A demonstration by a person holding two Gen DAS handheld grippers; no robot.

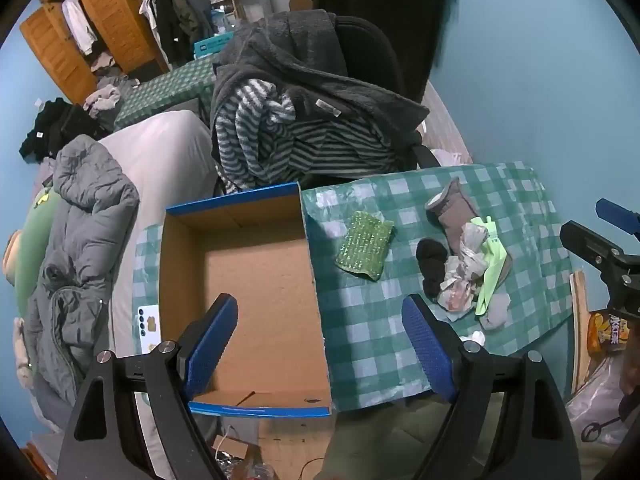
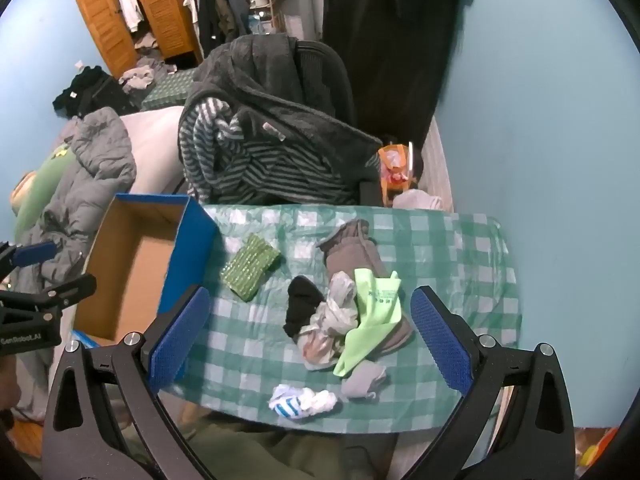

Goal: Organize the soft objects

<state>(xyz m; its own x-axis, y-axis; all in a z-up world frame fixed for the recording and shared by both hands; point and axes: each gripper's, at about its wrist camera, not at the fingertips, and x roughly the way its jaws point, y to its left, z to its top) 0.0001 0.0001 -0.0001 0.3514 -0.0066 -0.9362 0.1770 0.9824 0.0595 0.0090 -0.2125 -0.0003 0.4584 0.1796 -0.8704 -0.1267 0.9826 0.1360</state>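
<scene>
While the left gripper (image 1: 320, 352) is hovering wide-jawed over the cardboard box (image 1: 256, 280), the right gripper (image 2: 310, 344) — jaws also wide, gripping nothing — is hanging above the sock pile (image 2: 340, 312) lying on the checkered tablecloth (image 2: 460, 248).

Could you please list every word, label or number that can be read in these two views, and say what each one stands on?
"GenRobot.AI": on the black body of the left tongs, at the left edge of the right wrist view.
Dark print on the lime green cloth: too small to read.
Lettering on the orange packet by the table: too blurred to read.
Tag on the dark fleece: unreadable.
</scene>
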